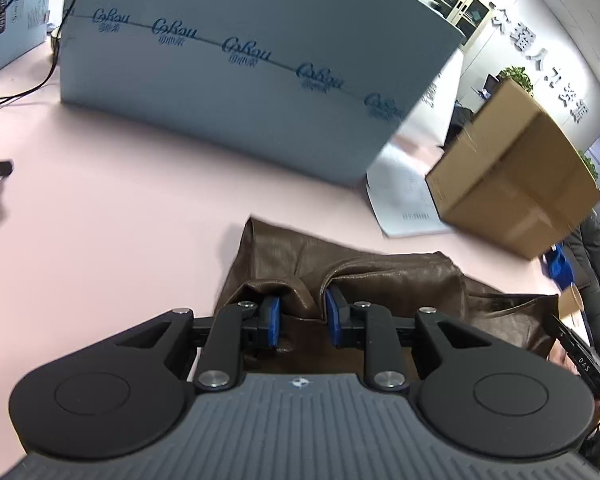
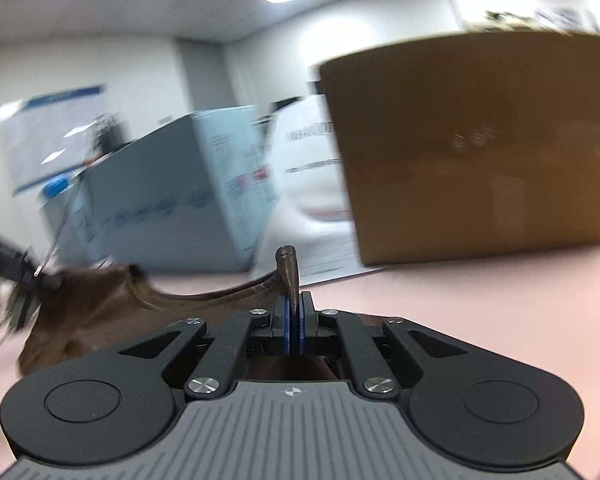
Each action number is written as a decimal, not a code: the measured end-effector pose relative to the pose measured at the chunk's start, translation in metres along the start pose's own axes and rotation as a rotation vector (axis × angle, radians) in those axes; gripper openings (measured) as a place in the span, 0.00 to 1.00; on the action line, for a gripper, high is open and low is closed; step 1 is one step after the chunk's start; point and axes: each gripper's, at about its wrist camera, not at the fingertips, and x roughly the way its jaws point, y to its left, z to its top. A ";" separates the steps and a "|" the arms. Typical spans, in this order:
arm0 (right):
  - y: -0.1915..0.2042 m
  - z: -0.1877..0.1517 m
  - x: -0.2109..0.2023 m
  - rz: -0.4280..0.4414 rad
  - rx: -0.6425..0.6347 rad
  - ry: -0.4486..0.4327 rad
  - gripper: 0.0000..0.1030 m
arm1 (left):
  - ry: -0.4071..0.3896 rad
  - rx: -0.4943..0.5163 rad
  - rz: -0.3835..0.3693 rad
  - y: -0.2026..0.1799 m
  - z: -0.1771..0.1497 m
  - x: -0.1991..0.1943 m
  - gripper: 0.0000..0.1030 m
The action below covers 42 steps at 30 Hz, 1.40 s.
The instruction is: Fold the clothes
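Left gripper gapes astride brown garment; right gripper — pinching its edge.

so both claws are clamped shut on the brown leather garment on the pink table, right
Not quite. Only the right claw is clamped shut on the brown leather garment, as the right wrist view shows. In the left wrist view, the left claw is open, its blue pads apart around a fold of the garment on the pink table.

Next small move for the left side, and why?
Probably close the left hand-held gripper: its jaws stand open around a fold of the brown leather-like garment, while the right hand-held gripper is shut on an edge.
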 end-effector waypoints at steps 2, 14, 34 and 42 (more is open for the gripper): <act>-0.003 -0.001 0.018 -0.063 0.015 0.011 0.04 | 0.016 0.026 0.023 -0.002 0.008 0.019 0.25; -0.025 -0.027 0.077 -0.228 0.110 0.076 0.04 | -0.388 0.224 0.438 -0.032 0.008 0.019 0.56; 0.012 -0.063 -0.051 0.102 0.647 -0.195 0.87 | -0.149 0.446 0.117 -0.048 -0.118 0.092 0.74; 0.009 -0.081 -0.008 -0.221 0.896 -0.065 0.78 | -0.261 0.441 0.279 -0.047 -0.128 0.082 0.81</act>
